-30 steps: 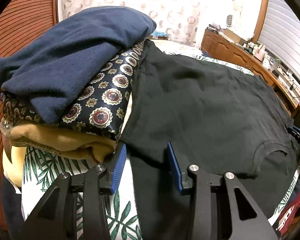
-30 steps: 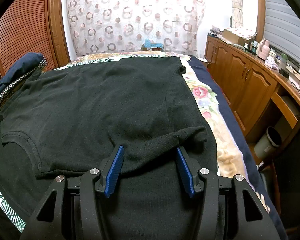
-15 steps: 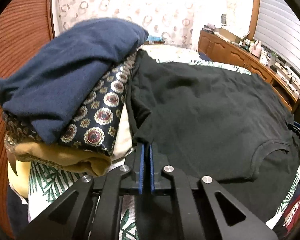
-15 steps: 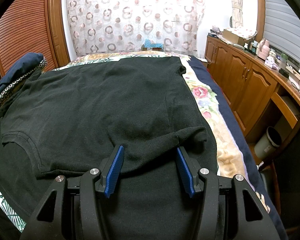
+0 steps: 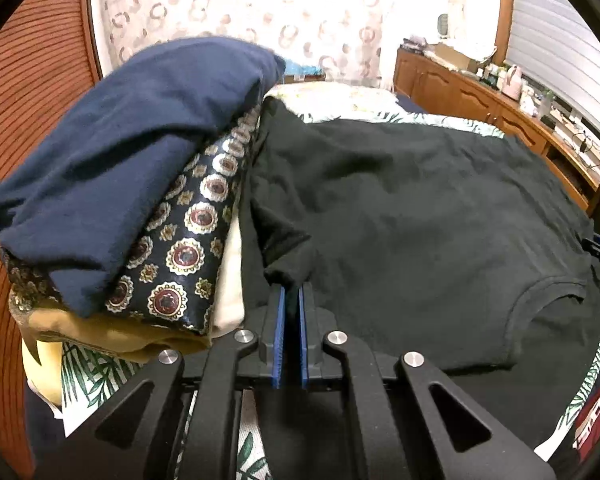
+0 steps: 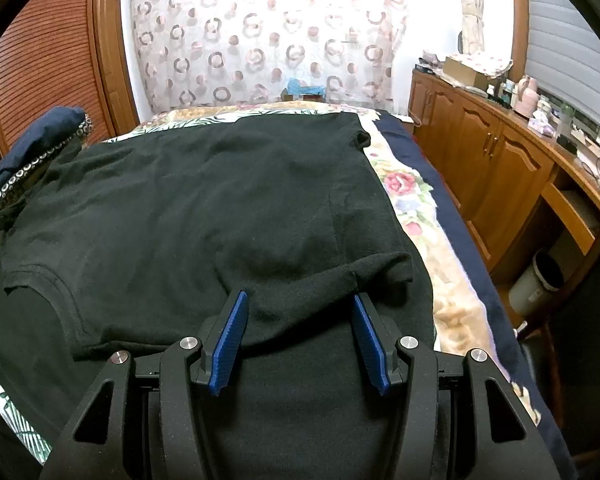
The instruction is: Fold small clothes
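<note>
- Two grippers down on one black T-shirt [image 6: 204, 216], spread flat across bed [image 6: 416, 216].
- Left gripper [image 5: 291, 292]: blue pads pinched together on the shirt's sleeve edge, cloth bunched just past the tips.
- Right gripper [image 6: 298, 300]: jaws standing apart, straddling the folded sleeve on the other side, pads clear of the fabric.
- Neck opening [image 5: 552, 292] facing the near edge, between both tools.
- Just beside the left grip, touching the shirt's side: pile of clothes, with navy garment [image 5: 120, 152] on top, medallion-print cloth [image 5: 184, 256] under it, mustard piece [image 5: 112, 336] at the bottom.
- Off to the right: wooden cabinets [image 6: 496, 176], cluttered on top; circle-print curtain [image 6: 260, 40] behind.
</note>
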Available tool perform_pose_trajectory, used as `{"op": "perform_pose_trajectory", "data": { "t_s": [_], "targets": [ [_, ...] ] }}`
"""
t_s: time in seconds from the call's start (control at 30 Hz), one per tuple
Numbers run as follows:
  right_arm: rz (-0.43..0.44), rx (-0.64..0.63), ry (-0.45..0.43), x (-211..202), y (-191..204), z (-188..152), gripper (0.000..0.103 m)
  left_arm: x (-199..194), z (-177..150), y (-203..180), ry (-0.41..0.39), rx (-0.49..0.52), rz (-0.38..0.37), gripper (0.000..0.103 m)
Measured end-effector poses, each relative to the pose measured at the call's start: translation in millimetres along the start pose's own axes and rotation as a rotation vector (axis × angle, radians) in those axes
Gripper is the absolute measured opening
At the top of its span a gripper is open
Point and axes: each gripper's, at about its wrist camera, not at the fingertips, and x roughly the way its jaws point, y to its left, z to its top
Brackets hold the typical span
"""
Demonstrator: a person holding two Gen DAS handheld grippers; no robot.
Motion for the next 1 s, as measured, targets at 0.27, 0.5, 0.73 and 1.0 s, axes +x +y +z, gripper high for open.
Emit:
{"op": "perform_pose_trajectory", "data": {
  "t_s": [0.27,0.5,0.73,1.0],
  "targets": [
    [0.0,0.016,-0.006,-0.4,-8.3,2.5,0.022,-29.7,-4.1,-3.2,-0.097,0.01,-0.052,0.004],
    [-0.014,-0.047,-0.03,-8.4,0.3,8.4,0.003,-57.6,2.3,-8.1,-0.188,-0.015,-0.096,0.004],
    [0.002,-0.064,-0.121,-35.6,2.8,12.8,0.002,-81.9,-1.3,-8.8,-0.245,-0.032,-0.126,0.003],
    [0.034,-0.067,-0.182,-74.4,-4.8,5.3,0.002,-118.7,-18.7,-10.6,-0.299,-0.038,-0.163,0.003]
  ]
}}
